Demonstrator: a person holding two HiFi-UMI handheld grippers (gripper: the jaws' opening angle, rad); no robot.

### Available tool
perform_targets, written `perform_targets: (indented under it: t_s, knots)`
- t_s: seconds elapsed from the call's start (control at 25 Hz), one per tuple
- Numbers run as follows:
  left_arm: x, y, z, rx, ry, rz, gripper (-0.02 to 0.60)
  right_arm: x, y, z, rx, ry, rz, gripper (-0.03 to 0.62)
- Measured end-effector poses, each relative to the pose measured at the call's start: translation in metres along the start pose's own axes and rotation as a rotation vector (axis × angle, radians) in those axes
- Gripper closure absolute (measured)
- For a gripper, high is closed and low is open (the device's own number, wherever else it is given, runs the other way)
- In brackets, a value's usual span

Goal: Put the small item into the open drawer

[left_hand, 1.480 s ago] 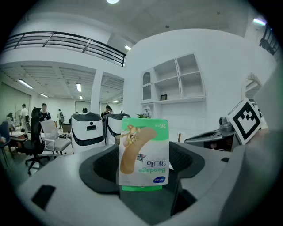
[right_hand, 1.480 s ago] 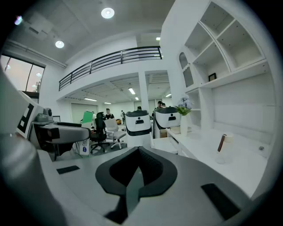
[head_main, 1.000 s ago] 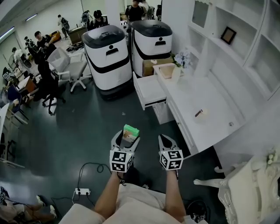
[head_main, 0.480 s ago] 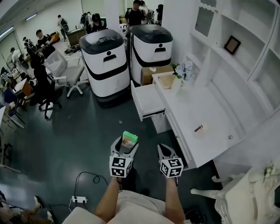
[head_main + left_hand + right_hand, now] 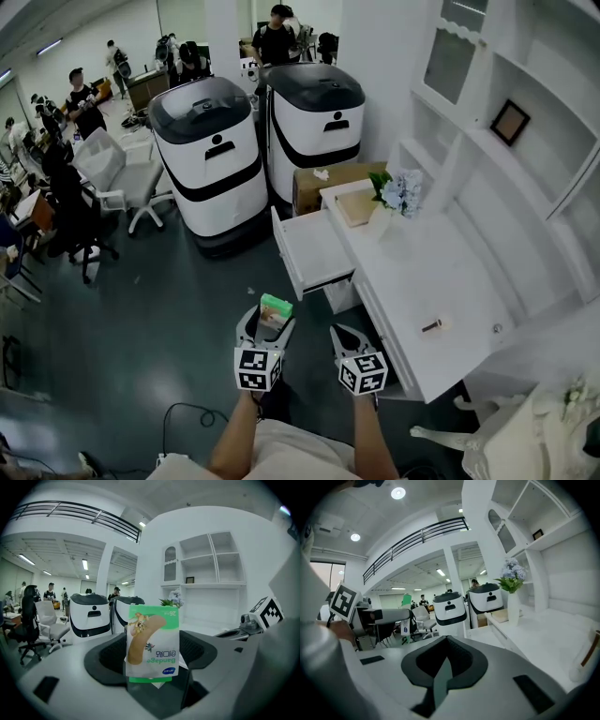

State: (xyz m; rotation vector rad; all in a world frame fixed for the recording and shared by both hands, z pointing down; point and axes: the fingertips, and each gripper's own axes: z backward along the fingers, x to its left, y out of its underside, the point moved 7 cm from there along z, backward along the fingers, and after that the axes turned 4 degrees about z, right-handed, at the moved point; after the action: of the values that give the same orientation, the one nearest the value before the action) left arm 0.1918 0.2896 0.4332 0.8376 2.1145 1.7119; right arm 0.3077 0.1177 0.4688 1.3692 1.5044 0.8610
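Left gripper (image 5: 268, 320), lower center of the head view, is clamped on the green-and-white bandage packet (image 5: 275, 310) — it stands upright between the jaws. Right gripper (image 5: 343, 335) beside it has its jaws pressed together, empty. The open drawer (image 5: 314, 251) is mid-frame — well apart from the packet.

Lower centre of the head view: the person is wearing a pale beige garment (image 5: 292, 457). The left gripper (image 5: 270, 319) and right gripper (image 5: 346, 331) are showing grey shells with black-lined jaws, each carrying a white cube printed with black square markers.
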Motion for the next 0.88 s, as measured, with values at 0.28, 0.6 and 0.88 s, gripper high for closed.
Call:
perform_targets:
  t_s: [0.28,0.6,0.88]
  knots:
    - [0.067,-0.029,-0.083,0.036,0.064,0.008,0.222,-0.018,-0.042,-0.092,0.017,0.029,-0.028,0.574]
    - [0.137,-0.042,-0.159,0.066,0.137,0.016,0.222,-0.038,-0.064,-0.175,0.054,0.111,-0.052,0.574]
    - [0.161,-0.05,-0.21,0.083,0.19,0.003,0.222,-0.056,-0.074,-0.214,0.081,0.153,-0.053,0.574]
